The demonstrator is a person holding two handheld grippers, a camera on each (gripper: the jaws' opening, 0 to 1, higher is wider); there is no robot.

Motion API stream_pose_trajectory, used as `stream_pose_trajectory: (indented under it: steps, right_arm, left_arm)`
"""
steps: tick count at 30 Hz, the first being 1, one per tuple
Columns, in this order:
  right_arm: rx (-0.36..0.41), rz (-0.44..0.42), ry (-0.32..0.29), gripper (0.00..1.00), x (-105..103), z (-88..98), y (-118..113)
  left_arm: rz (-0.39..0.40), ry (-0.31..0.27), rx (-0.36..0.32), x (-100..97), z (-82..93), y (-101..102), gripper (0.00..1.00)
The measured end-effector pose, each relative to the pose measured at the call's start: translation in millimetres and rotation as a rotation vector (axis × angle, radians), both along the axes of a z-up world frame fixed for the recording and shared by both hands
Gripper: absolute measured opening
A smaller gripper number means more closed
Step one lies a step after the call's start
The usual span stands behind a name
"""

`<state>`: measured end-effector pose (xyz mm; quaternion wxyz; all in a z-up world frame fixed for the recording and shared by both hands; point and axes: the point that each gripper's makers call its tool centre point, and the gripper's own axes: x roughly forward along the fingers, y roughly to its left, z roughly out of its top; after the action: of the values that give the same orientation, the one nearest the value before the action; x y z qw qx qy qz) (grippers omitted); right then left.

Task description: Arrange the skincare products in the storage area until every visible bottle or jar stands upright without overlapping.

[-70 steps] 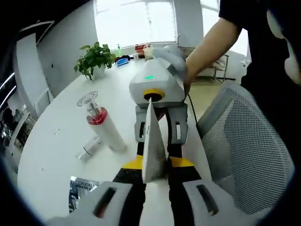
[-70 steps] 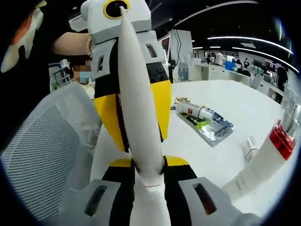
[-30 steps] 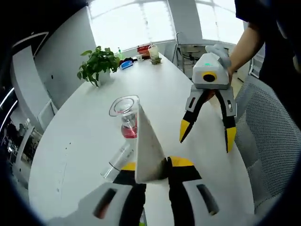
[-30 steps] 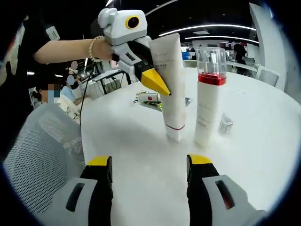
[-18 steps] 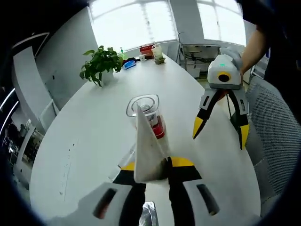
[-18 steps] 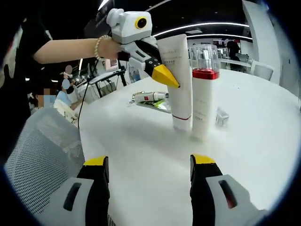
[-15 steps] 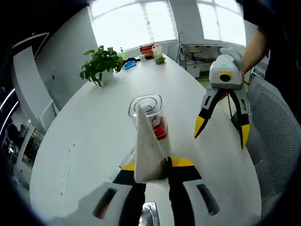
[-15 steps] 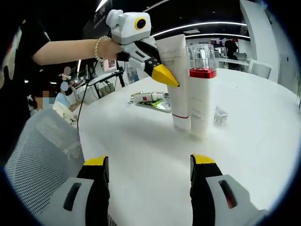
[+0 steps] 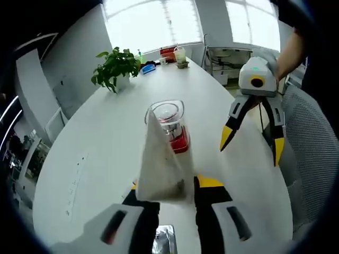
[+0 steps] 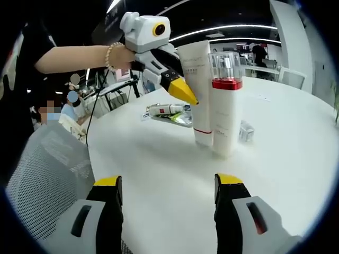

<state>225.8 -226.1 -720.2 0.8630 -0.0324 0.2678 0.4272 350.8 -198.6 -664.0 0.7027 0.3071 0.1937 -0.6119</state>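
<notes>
- Tube [image 10: 200,100], white w/ a red line near its base, stands upright on the white table [image 10: 296,153] in the right gripper view; touching or just beside it on the right stands a white pump bottle [image 10: 224,106] w/ red collar and clear cap.
- Left gripper [image 10: 180,87] seen from outside in the right gripper view: yellow-tipped jaws at the tube's upper part. A hand [image 10: 123,55] w/ a bead bracelet holds it.
- Left gripper view shows the same grip from above: left gripper's own jaws pressed against the tube's flat crimped end [image 9: 159,164], holding it. Pump bottle's clear cap sits just behind the tube.
- Right gripper [image 9: 252,142] seen in the left gripper view, off to the right of the bottles: jaws spread wide, nothing between them. In the right gripper view its own jaws rise from the bottom, well apart, w/ bare table between, short of the bottles.
- Right gripper view alone: a silver sachet [image 10: 177,117] w/ a small tube [image 10: 165,109] lying on it, behind the standing pair; a small clear jar [image 10: 244,130] lying beside the pump bottle; a mesh chair [image 10: 45,180] at left.
- Left gripper view alone: a potted plant [image 9: 114,66] at the table's far end, w/ small items near the window beyond it. A silvery item at the bottom edge, too cut off to name.
</notes>
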Motion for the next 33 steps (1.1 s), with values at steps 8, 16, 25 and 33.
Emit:
stream_pose_trajectory:
  steps: [8, 16, 25, 33]
  right_arm:
    - [0.002, -0.005, -0.007, 0.71, -1.0, 4.5, -0.4]
    - [0.012, -0.011, -0.013, 0.72, -2.5, 9.4, -1.2]
    - [0.043, -0.01, -0.013, 0.73, -4.4, 20.4, 3.6]
    - [0.041, -0.048, -0.014, 0.75, -0.3, 27.6, 3.5]
  left_arm:
    - [0.047, 0.004, 0.008, -5.8, -2.3, 5.3, 0.43]
    - [0.122, 0.007, -0.006, -13.0, 0.7, 16.0, 0.53]
    - [0.231, 0.023, -0.045, -25.4, 5.4, 37.7, 0.64]
    - [0.333, 0.098, -0.104, -43.1, 6.1, 70.6, 0.64]
